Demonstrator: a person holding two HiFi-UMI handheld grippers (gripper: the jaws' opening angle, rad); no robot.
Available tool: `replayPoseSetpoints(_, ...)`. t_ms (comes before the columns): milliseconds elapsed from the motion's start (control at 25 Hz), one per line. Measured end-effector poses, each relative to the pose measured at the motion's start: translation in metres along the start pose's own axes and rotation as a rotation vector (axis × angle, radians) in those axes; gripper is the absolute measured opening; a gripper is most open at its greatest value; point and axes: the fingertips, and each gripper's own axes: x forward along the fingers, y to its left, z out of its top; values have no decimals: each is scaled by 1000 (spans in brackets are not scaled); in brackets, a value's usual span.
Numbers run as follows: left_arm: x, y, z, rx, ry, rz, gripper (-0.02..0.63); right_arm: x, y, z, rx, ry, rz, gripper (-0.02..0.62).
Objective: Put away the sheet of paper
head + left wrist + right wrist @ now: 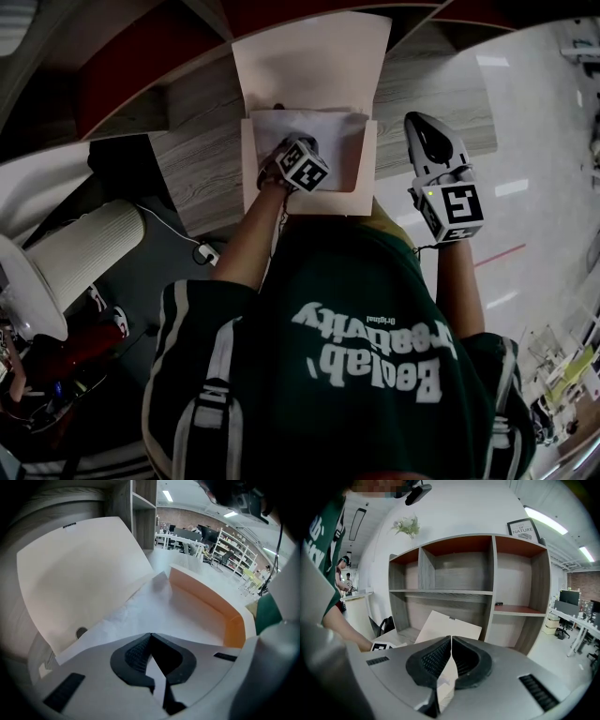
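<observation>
- The sheet of paper (pixel 314 127) lies flat inside an open cream folder (pixel 309 56), lid raised, on a grey wood-grain surface (pixel 197 169).
- The left gripper (pixel 150 634), jaws pressed together on nothing, points steeply down just over the sheet.
- The right gripper (pixel 451 637), likewise closed and empty, is held to the folder's right, facing a shelving unit (pixel 487 573).

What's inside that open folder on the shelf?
A white sheet of paper lies inside the folder, with the left tool closed just above it. Whatever lies beneath the sheet is covered, so I cannot tell.
</observation>
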Motion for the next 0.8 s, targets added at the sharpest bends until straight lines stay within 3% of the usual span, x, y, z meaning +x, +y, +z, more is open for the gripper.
replayPoseSetpoints(240,-6,-8,-7,22,36,-18,18,1,2,3,1,-8,2,35)
replayPoseSetpoints(480,-8,26,14,1,-43,97,18,4,5,2,-9,2,15,35)
replayPoseSetpoints(800,4,31,16,-11,-20,56,18,7,10,3,-14,11,25,35)
